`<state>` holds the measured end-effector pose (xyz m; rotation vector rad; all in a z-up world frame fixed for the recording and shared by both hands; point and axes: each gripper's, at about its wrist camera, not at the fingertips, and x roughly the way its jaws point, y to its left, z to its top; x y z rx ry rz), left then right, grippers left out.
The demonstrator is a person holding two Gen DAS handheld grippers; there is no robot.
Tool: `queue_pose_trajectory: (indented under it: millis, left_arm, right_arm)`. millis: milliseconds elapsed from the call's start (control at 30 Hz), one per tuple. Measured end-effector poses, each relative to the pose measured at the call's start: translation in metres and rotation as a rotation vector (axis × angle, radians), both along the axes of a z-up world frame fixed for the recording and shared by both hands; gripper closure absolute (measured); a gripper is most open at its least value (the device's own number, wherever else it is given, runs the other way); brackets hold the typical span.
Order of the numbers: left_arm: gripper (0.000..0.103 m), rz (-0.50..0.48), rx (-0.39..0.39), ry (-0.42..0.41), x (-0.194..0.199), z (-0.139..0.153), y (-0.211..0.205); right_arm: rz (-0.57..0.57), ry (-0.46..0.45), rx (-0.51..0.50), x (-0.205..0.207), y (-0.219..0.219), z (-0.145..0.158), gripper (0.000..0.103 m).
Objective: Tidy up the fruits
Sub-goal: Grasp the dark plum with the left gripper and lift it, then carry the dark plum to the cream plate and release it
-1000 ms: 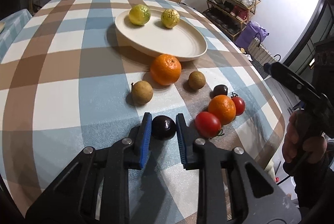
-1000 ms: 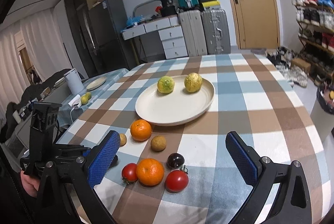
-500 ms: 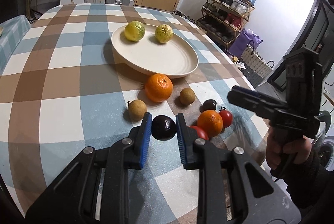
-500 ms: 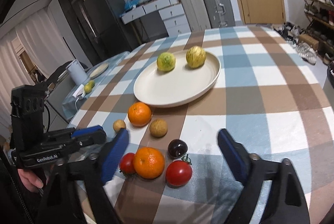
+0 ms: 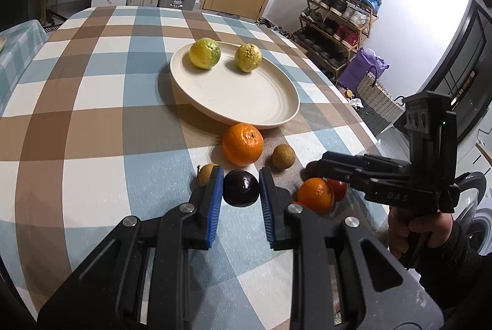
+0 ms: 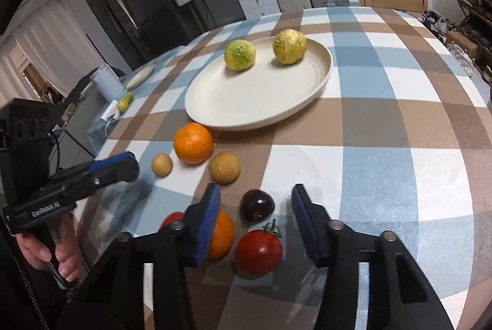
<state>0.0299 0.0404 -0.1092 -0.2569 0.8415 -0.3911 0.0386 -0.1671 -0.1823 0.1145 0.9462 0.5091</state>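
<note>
left hand-held gripper has its blue pads pinched in tight on both sides of a dark plum, held up off the tabletop. right hand-held gripper hangs low with its jaws spread wide, nothing between the pads. you can see bare fingers wrapped round the left one's handle

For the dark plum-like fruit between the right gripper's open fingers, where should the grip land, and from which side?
Grip the dark fruit across its widest middle, coming down from above and the near side. The right gripper is open and already straddles it. It is small, round and glossy, so an off-centre pinch would likely squirt it out. The red tomato sits close in front and the orange beside the left finger.
</note>
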Motion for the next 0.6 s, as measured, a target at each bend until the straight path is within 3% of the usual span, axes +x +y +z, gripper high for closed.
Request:
queue_pose_trajectory:
  millis: [133, 233, 400, 600]
  left_arm:
    - [0.082, -0.001, 0.000, 0.000, 0.005, 0.002, -0.001]
    - [0.082, 0.003, -0.001, 0.000, 0.006, 0.001, 0.000]
    - [0.082, 0.013, -0.002, 0.000, 0.018, 0.006, 0.001]
    - [0.082, 0.020, 0.001, -0.014, 0.037, 0.014, 0.002]
  right_arm:
    - [0.014, 0.030, -0.012, 0.004, 0.002, -0.006, 0.073]
    - [0.030, 0.044, -0.009, 0.005, 0.003, -0.009, 0.078]
    - [0.024, 0.027, -0.010, 0.007, 0.002, -0.007, 0.078]
    - [-0.015, 0.003, 0.069, 0.014, -0.015, 0.003, 0.078]
